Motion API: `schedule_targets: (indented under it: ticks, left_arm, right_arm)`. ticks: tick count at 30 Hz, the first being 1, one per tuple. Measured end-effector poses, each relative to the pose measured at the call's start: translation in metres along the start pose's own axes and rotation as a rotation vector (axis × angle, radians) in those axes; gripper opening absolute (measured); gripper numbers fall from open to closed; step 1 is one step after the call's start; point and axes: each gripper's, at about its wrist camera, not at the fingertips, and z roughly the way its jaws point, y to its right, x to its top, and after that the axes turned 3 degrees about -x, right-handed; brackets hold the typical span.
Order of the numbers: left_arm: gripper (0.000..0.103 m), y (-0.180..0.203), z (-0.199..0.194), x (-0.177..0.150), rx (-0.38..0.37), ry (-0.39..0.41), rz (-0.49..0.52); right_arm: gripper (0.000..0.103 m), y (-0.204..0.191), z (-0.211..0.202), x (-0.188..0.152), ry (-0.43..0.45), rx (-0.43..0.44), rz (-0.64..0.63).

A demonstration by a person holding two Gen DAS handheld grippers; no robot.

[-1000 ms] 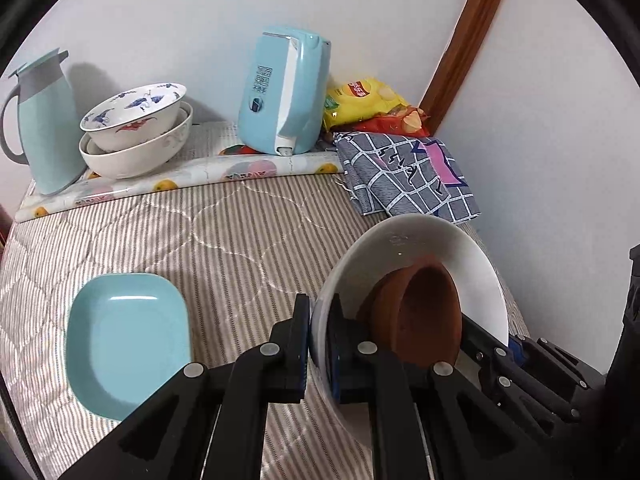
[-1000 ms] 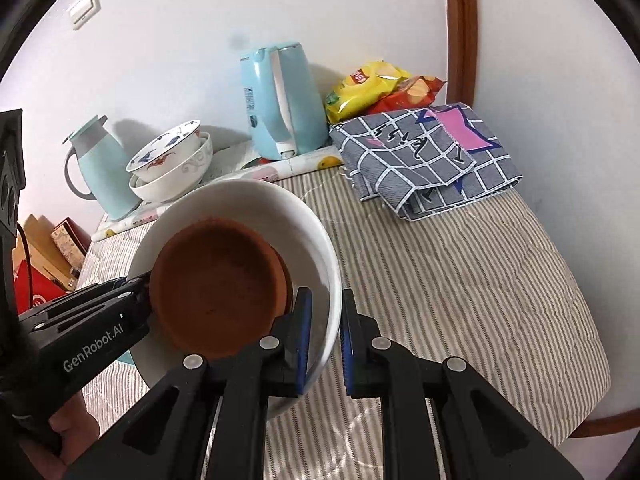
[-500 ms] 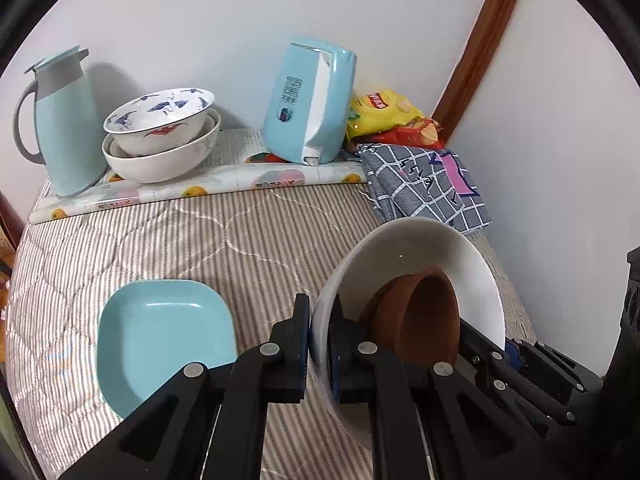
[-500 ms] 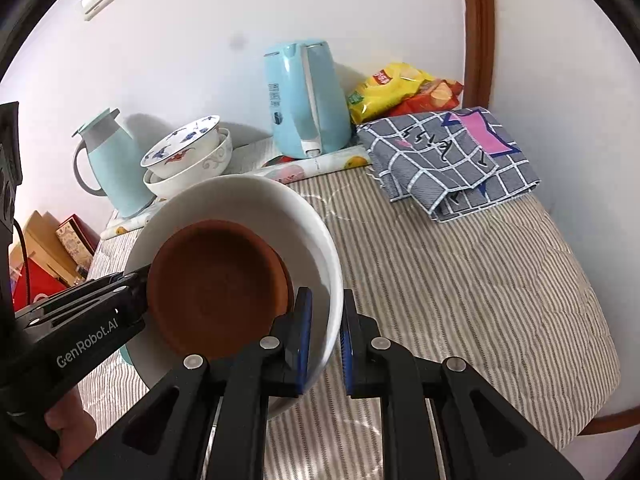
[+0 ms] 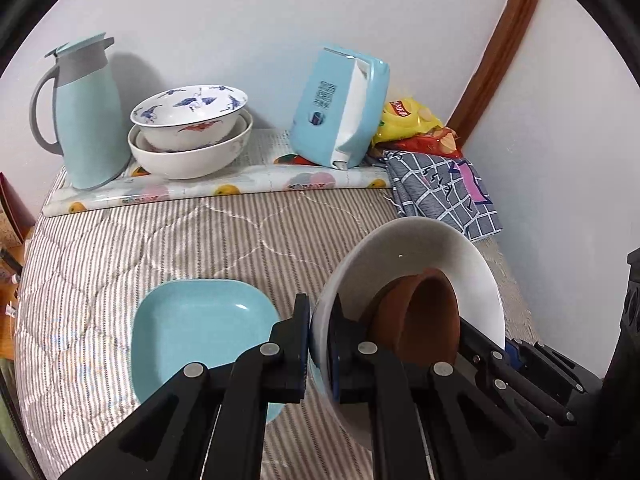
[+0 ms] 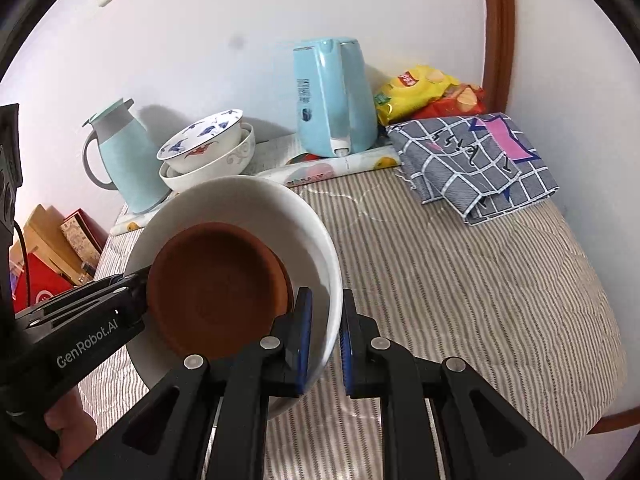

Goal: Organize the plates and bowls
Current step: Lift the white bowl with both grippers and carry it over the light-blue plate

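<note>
A large white bowl (image 5: 420,256) with a brown dish (image 5: 424,320) inside it hangs tilted above the striped table. My left gripper (image 5: 320,340) is shut on its left rim. My right gripper (image 6: 323,336) is shut on its right rim; the white bowl (image 6: 256,208) and brown dish (image 6: 216,292) fill the left of the right wrist view. A light blue square plate (image 5: 200,328) lies on the table left of the bowl. Two stacked bowls, the upper one blue-patterned (image 5: 188,120), stand at the back; they also show in the right wrist view (image 6: 208,148).
A light blue jug (image 5: 84,112) stands at the back left and a blue kettle (image 5: 340,108) at the back middle on a fruit-print mat (image 5: 216,188). Chip bags (image 5: 412,120) and a folded checked cloth (image 5: 444,188) lie at the back right. Walls close the back and right.
Both grippers have carried the white bowl and brown dish leftward. The blue plate now sits close beside the bowl in the left wrist view. Both grips are unchanged.
</note>
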Motion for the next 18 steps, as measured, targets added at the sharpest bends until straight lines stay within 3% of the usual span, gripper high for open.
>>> schedule_targets:
  ticks: [18]
  left_arm:
    - [0.008, -0.039, -0.007, -0.007, 0.015, -0.005, -0.016]
  right_arm:
    - [0.012, -0.038, 0.009, -0.012, -0.009, 0.012, -0.005]
